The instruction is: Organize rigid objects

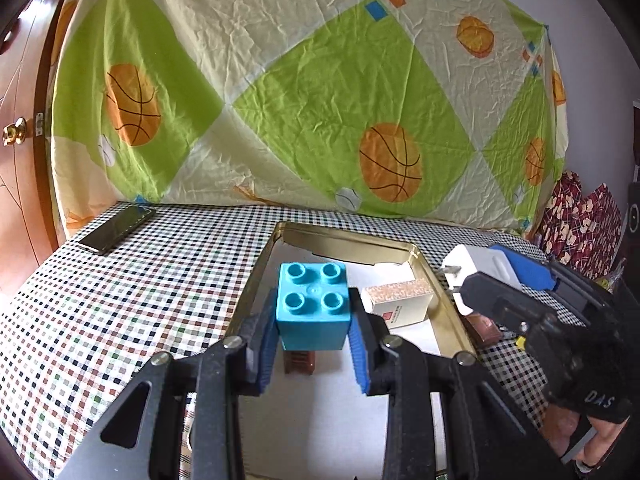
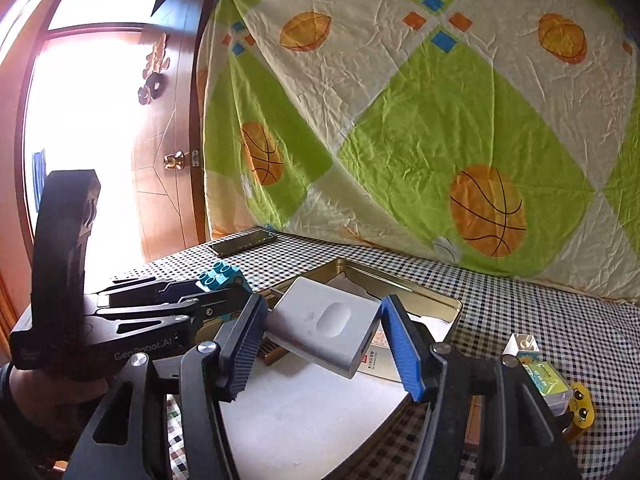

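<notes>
My left gripper point(image 1: 313, 322) is shut on a turquoise toy brick point(image 1: 313, 304) and holds it above the gold tin tray point(image 1: 256, 276). In the tray lie a small white box point(image 1: 398, 302) and a brown ridged piece point(image 1: 299, 361), under the brick. My right gripper point(image 2: 324, 334) is shut on a white plug charger point(image 2: 324, 322), tilted, over the tray's point(image 2: 404, 282) right side. The charger point(image 1: 478, 266) and right gripper point(image 1: 504, 280) also show in the left wrist view, at the tray's right edge. The left gripper and brick point(image 2: 218, 274) show at left in the right wrist view.
A dark phone point(image 1: 116, 230) lies at the far left on the checked tablecloth point(image 1: 120, 320). Small items, a green-white box point(image 2: 548, 378) and a yellow toy point(image 2: 580, 410), lie right of the tray. A basketball-print sheet point(image 1: 320, 100) hangs behind. A wooden door point(image 2: 160, 160) stands left.
</notes>
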Tool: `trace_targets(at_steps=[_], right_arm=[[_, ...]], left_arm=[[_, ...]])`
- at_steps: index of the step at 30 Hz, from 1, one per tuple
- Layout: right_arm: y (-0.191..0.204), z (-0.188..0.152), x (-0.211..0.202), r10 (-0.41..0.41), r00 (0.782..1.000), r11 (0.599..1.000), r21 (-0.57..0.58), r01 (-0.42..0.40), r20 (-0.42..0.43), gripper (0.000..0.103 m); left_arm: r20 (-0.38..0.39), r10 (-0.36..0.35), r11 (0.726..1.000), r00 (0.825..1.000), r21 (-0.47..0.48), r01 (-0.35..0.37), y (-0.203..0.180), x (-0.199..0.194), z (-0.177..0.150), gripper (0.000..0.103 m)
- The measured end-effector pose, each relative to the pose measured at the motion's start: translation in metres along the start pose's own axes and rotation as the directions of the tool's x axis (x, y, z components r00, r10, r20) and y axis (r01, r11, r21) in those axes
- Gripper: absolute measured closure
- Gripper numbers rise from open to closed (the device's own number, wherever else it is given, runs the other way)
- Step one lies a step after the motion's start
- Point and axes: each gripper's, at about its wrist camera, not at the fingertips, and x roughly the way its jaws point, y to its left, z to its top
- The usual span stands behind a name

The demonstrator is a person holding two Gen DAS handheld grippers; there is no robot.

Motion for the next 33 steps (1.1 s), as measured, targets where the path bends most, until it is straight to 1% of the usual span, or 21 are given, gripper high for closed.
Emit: trace_targets(at_steps=[4, 8, 13, 17, 19, 20, 21, 22, 24, 27, 29, 30, 31, 33], right_arm=[[-0.020, 0.005, 0.023, 0.012, 0.997, 0.997, 0.073, -0.006, -0.075, 0.042], [-0.029, 0.007, 0.044, 0.029, 0.989, 0.994, 0.112, -0.013, -0.147, 0.042], [-0.028, 0.001, 0.061, 0.046, 0.976, 0.993, 0.116, -0.021, -0.213, 0.042], [-0.025, -0.006, 0.072, 0.060, 0.964, 0.992, 0.121, -0.030, -0.259, 0.041], [-0.023, -0.010, 0.076, 0.064, 0.958, 0.993, 0.113, -0.033, -0.281, 0.041], [-0.022, -0.010, 0.075, 0.062, 0.959, 0.993, 0.110, -0.033, -0.275, 0.040], [-0.021, -0.010, 0.072, 0.052, 0.963, 0.994, 0.104, -0.025, -0.266, 0.033], [-0.021, -0.011, 0.069, 0.041, 0.966, 0.995, 0.101, -0.016, -0.256, 0.029], [-0.023, -0.012, 0.058, 0.032, 0.971, 0.995, 0.097, -0.009, -0.238, 0.027], [-0.031, -0.019, 0.034, -0.004, 0.978, 0.997, 0.076, 0.020, -0.207, 0.027], [-0.041, -0.027, 0.014, -0.035, 0.982, 0.996, 0.068, 0.048, -0.186, 0.027], [-0.049, -0.031, 0.003, -0.056, 0.983, 0.995, 0.069, 0.069, -0.177, 0.027], [-0.058, -0.036, -0.008, -0.079, 0.983, 0.993, 0.072, 0.092, -0.168, 0.027], [-0.078, -0.045, -0.027, -0.123, 0.979, 0.986, 0.088, 0.139, -0.164, 0.027]], left_arm=[[-0.049, -0.025, 1.000, 0.998, -0.011, 0.024, 0.001, 0.015, 0.008, 0.073], [-0.121, -0.037, 0.999, 0.992, -0.020, 0.035, 0.001, 0.032, 0.016, 0.073], [-0.191, -0.020, 1.000, 0.981, -0.002, 0.020, 0.001, 0.048, 0.022, 0.073], [-0.221, 0.007, 1.000, 0.975, 0.026, -0.002, 0.000, 0.056, 0.022, 0.073], [-0.232, 0.024, 0.999, 0.972, 0.029, -0.018, 0.001, 0.059, 0.020, 0.071], [-0.226, 0.034, 0.999, 0.974, 0.023, -0.030, 0.001, 0.058, 0.019, 0.068], [-0.220, 0.041, 0.999, 0.975, 0.019, -0.037, 0.003, 0.057, 0.019, 0.055], [-0.207, 0.045, 0.999, 0.977, 0.015, -0.043, 0.003, 0.054, 0.018, 0.042], [-0.173, 0.053, 0.999, 0.983, 0.005, -0.053, 0.003, 0.046, 0.017, 0.031], [-0.127, 0.056, 0.998, 0.990, -0.002, -0.057, -0.001, 0.031, 0.015, 0.029], [-0.089, 0.053, 0.998, 0.995, -0.008, -0.054, -0.008, 0.019, 0.011, 0.017], [-0.067, 0.055, 0.998, 0.996, -0.009, -0.056, -0.014, 0.013, 0.007, 0.007], [-0.049, 0.051, 0.999, 0.998, -0.005, -0.051, -0.021, 0.008, 0.004, 0.003], [-0.031, 0.024, 1.000, 0.999, 0.012, -0.024, -0.038, 0.003, -0.002, 0.003]])
